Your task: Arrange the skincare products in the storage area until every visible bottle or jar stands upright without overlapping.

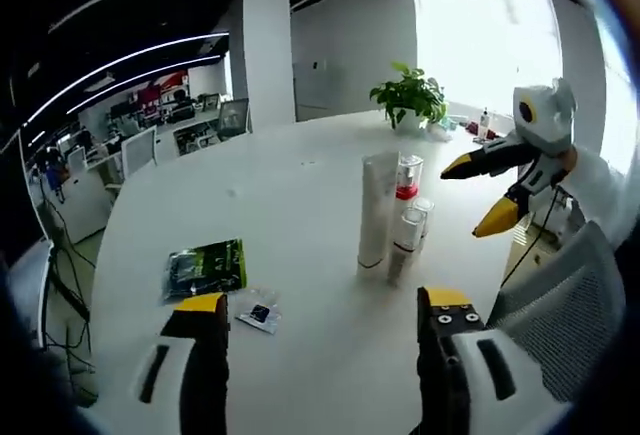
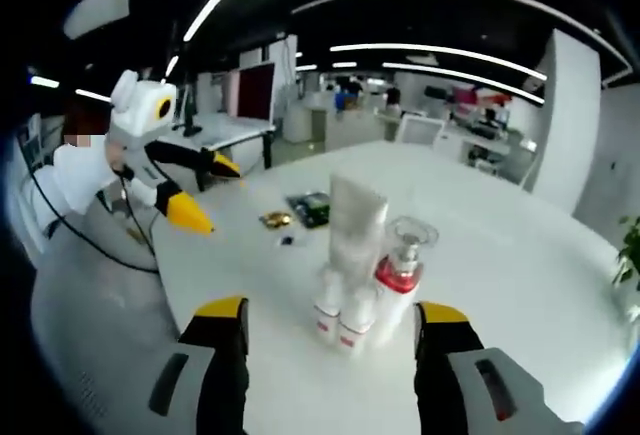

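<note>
Left gripper view: your left gripper (image 1: 320,320) released, jaws wide, nothing between. Bare white table (image 1: 300,195) ahead; far edge at 12 o'clock by potted plant (image 1: 408,97). Skincare cluster (image 1: 392,217) upright at 1 o'clock: one tall tube, three bottles. Two sachets (image 1: 205,266) at 10 o'clock.

Right gripper view: your right gripper (image 2: 330,320) released, empty. Cluster (image 2: 368,260) just beyond jaws at 12 o'clock, tube upright. Table edge at 9 o'clock, left gripper (image 2: 190,190) open there.

We are in an open-plan office. A large white meeting table (image 1: 300,205) stands in front of us, with a grey mesh office chair (image 1: 560,305) at its near right. Far left, rows of desks with monitors (image 1: 185,125) stretch under long ceiling light strips (image 2: 450,50). A potted plant (image 1: 408,100) sits by a bright window (image 1: 485,35).
</note>
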The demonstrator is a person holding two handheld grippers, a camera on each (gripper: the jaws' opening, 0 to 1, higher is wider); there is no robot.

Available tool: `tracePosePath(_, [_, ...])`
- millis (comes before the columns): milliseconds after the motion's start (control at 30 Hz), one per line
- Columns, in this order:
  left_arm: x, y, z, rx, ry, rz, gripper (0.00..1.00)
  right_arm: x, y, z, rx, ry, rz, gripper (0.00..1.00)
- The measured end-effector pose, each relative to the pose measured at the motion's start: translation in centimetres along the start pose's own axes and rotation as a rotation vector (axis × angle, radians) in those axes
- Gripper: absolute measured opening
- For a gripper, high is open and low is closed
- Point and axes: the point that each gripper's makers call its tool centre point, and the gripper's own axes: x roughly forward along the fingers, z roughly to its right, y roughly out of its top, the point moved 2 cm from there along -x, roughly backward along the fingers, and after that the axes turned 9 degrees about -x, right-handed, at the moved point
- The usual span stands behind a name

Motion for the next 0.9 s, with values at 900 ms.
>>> tracePosePath(900, [-4.8,-1.2,-4.7,-0.055,-0.032,0.011,0.94,-1.1,1.3,-3.3,0.036,-0.067,-0.072,0.96])
